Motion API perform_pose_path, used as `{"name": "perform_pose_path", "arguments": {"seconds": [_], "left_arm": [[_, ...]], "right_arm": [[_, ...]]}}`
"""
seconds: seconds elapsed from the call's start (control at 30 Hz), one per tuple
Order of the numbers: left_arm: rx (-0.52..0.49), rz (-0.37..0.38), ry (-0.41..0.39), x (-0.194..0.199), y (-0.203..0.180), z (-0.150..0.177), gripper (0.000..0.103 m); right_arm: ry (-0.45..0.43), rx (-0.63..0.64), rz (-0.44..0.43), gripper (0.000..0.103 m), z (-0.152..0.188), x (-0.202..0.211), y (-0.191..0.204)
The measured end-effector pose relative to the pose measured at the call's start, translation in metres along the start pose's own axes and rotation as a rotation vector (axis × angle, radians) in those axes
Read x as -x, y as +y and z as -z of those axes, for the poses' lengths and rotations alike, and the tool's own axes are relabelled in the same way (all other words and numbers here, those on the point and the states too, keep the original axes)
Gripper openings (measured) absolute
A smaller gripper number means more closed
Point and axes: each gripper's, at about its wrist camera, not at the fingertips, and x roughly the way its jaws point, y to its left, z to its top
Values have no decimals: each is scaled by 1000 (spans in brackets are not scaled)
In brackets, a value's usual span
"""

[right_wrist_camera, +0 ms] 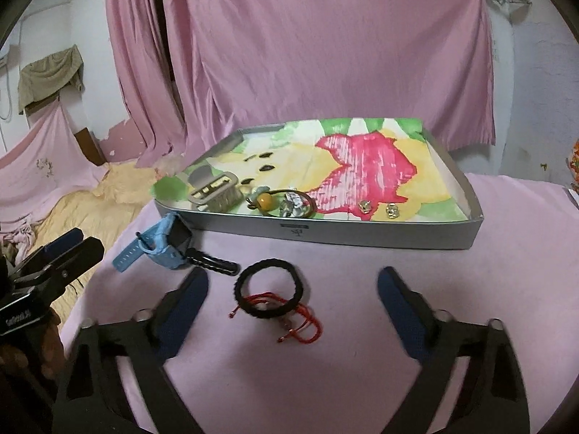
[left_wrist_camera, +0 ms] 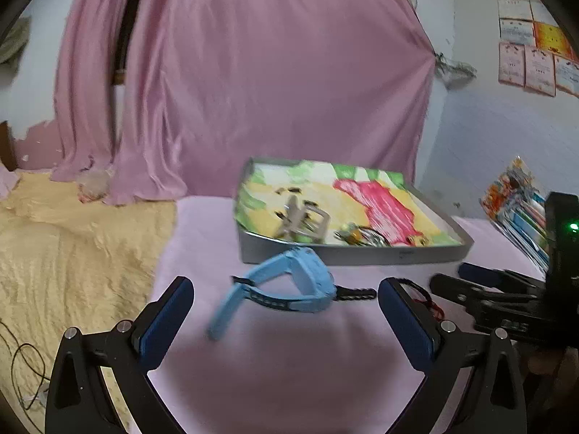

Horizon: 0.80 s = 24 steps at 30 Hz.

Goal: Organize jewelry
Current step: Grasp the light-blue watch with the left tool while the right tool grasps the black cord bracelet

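Both grippers held wide apart and empty above the pink cloth (right_wrist_camera: 362, 379), near the grey tray (right_wrist_camera: 362, 233).

The left gripper (left_wrist_camera: 286, 320) is spread open before the blue watch (left_wrist_camera: 289, 282), which is blurred. The right gripper (right_wrist_camera: 293, 309) is spread open around the black bracelet (right_wrist_camera: 269, 289) and red cord (right_wrist_camera: 304, 320), touching neither. In the tray, a buckle (right_wrist_camera: 213, 186), hair tie (right_wrist_camera: 286, 202) and small studs (right_wrist_camera: 378, 208) are seen; their detail cannot be made out.
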Motion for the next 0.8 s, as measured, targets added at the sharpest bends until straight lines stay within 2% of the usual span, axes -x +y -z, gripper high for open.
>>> {"name": "perform_pose_path", "arguments": {"seconds": [0.1, 0.17, 0.3, 0.47, 0.67, 0.8], "left_arm": [[8, 23, 51, -11, -3, -2, 90], [14, 24, 75, -17, -4, -3, 80], [21, 22, 104, -29, -6, -8, 71], [35, 49, 158, -44, -11, -9, 56], [44, 25, 184, -54, -15, -12, 44], [39, -8, 211, -62, -16, -13, 39]], "right_arm": [[53, 9, -1, 59, -3, -13, 0], [80, 12, -7, 52, -5, -21, 0], [122, 15, -30, 37, -6, -32, 1], [165, 16, -42, 31, -7, -44, 2], [199, 13, -51, 25, -9, -53, 1], [208, 67, -37, 25, -13, -58, 8]]}}
